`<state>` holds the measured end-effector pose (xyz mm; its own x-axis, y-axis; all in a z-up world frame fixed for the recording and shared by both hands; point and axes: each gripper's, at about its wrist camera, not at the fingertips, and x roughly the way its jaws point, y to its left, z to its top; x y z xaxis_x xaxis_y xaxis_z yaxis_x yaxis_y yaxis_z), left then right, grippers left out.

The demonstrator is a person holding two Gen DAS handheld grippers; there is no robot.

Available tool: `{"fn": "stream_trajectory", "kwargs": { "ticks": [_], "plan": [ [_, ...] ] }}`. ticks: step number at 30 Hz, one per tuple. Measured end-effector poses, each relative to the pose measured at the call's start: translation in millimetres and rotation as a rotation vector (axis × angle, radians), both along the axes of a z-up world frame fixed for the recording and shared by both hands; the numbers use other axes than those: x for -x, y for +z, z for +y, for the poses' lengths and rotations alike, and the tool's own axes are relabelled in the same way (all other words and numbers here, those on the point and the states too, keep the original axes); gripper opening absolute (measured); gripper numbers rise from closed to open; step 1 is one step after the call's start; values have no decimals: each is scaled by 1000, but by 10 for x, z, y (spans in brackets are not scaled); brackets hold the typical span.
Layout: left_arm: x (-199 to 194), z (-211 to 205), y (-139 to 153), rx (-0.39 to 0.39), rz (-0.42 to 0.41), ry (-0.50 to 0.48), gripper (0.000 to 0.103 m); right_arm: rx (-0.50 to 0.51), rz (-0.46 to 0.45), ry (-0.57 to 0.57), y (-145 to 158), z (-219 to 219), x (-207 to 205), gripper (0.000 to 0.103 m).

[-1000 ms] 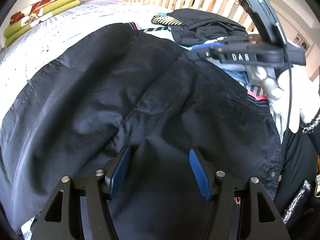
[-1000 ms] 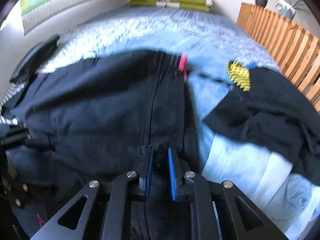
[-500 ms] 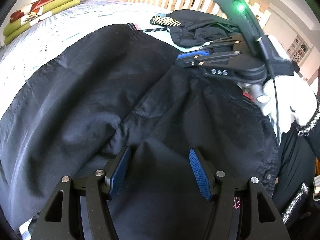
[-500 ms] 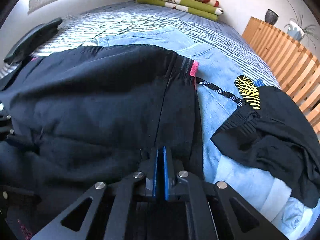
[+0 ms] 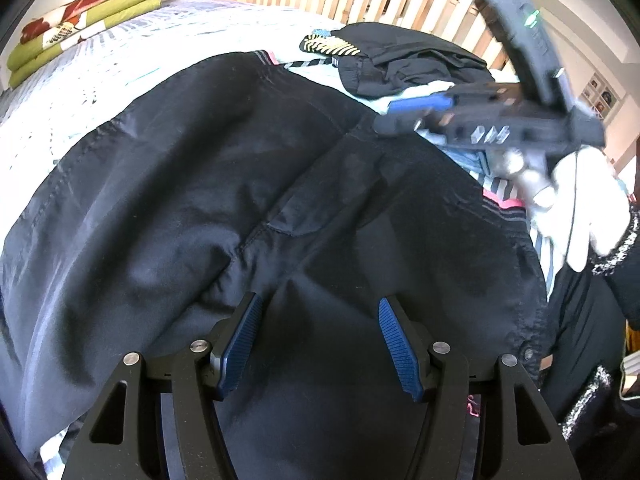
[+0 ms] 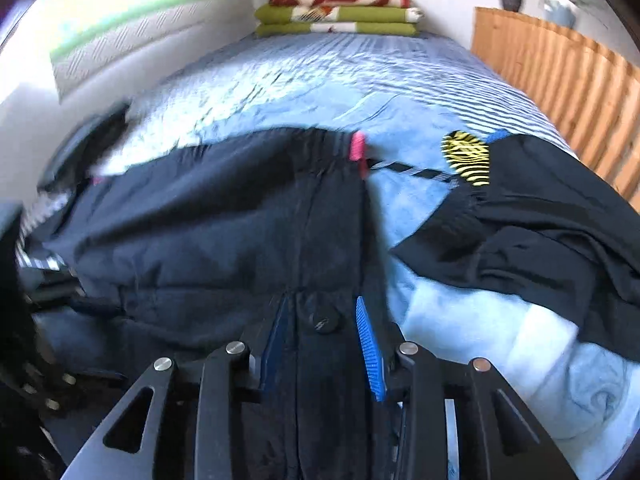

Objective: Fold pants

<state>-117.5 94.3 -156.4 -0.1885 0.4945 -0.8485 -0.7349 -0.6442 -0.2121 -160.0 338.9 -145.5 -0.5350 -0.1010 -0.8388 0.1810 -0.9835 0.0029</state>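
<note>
- Right gripper (image 6: pixel 324 344), black two-finger frame with blue ribbed pads: jaws have just been opening and stand partly apart. The waistband button (image 6: pixel 325 322) and fabric lie between the pads with a gap at each side, so this reads as a release after setting the waist end down.
- Left gripper (image 5: pixel 320 340), same make: jaws wide apart, nothing clamped, poised over the cloth near the crotch seam, probably waiting for the next pinch.
- Pair of black woven pants (image 5: pixel 248 184), the task's thing: spread across the striped blue-and-white bedcover (image 6: pixel 340 76), filling the left view's centre; pink-trimmed waistband (image 6: pixel 357 148) at 12 o'clock of the right gripper.
- Second black garment with yellow-striped patch (image 6: pixel 520 224): heaped at 2 o'clock in the right view, apart from the pants, presumably awaiting its turn.
- Folded green and red floral blankets (image 6: pixel 340 16): stacked at 12 o'clock, at the bed's head.
- Person's white-gloved hand (image 5: pixel 580 212): at 3 o'clock in the left view, carrying the right gripper.
</note>
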Motion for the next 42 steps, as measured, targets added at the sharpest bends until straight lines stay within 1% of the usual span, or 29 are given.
{"fn": "stream_trajectory", "kwargs": {
  "ticks": [1, 2, 5, 6, 7, 8, 10, 11, 12, 13, 16, 20, 22, 24, 26, 28, 29, 32, 33, 35, 40, 41, 42],
  "plan": [
    [-5, -7, 19, -1, 4, 1, 64, -37, -13, 6, -57, -54, 18, 32],
    [-12, -12, 38, -3, 8, 3, 64, -47, -28, 6, -109, -70, 25, 32],
    [-18, -63, 80, -11, 12, 10, 64, -35, -50, 0, -183, -33, 20, 29],
    [-15, -79, 84, -11, 11, 14, 64, -26, -57, -2, -188, -19, 2, 24],
    [-10, -84, 87, -11, 8, 17, 64, -19, -64, -5, -189, 5, -32, 23],
    [-7, -94, 84, -11, 5, 18, 64, -26, -70, -11, -199, 34, -58, 16],
    [1, -101, 67, -6, 2, 18, 64, -17, -79, -5, -210, 73, -99, 14],
    [-1, -102, 57, -3, 2, 17, 64, -19, -87, -8, -220, 91, -107, 4],
    [2, -97, 47, -2, 2, 16, 64, -9, -91, -5, -224, 100, -120, 1],
    [0, -100, 33, 0, 0, 14, 64, 4, -96, -5, -227, 103, -119, 0],
    [-12, -89, 9, 5, -2, 7, 64, 9, -73, -12, -178, 118, -128, 0],
    [-13, -93, 5, 2, -1, 2, 64, 40, 17, -32, 5, 138, -100, 1],
    [4, -69, -3, 0, -4, 4, 64, 37, 34, -43, 12, 132, -14, 1],
    [19, -51, -18, 1, -6, 8, 64, 28, 15, -40, -59, 92, 111, 1],
    [31, -46, -35, 2, -10, 14, 64, 30, -29, -31, -148, 58, 158, 1],
    [27, -63, -25, 2, -11, 19, 64, -12, -39, -16, -159, 30, 101, 1],
    [17, -89, -11, 1, -8, 20, 64, -15, -40, -2, -145, 36, 45, 2],
    [-13, -214, 43, -4, -2, 42, 64, 51, -66, -3, -107, 146, -114, 2],
    [-29, -273, 67, -6, -1, 56, 64, 44, -82, -23, -123, 197, -157, 6],
    [-68, -382, 112, -5, 5, 84, 64, 28, -101, -44, -180, 282, -229, 7],
    [-205, -759, 258, -3, 21, 174, 64, 58, -84, -53, -167, 337, -320, 7],
    [-214, -847, 277, -2, 21, 187, 64, 49, -63, -55, -125, 315, -313, 9],
    [-228, -900, 288, 3, 22, 202, 64, 43, -45, -53, -100, 280, -302, 16]
  ]
}}
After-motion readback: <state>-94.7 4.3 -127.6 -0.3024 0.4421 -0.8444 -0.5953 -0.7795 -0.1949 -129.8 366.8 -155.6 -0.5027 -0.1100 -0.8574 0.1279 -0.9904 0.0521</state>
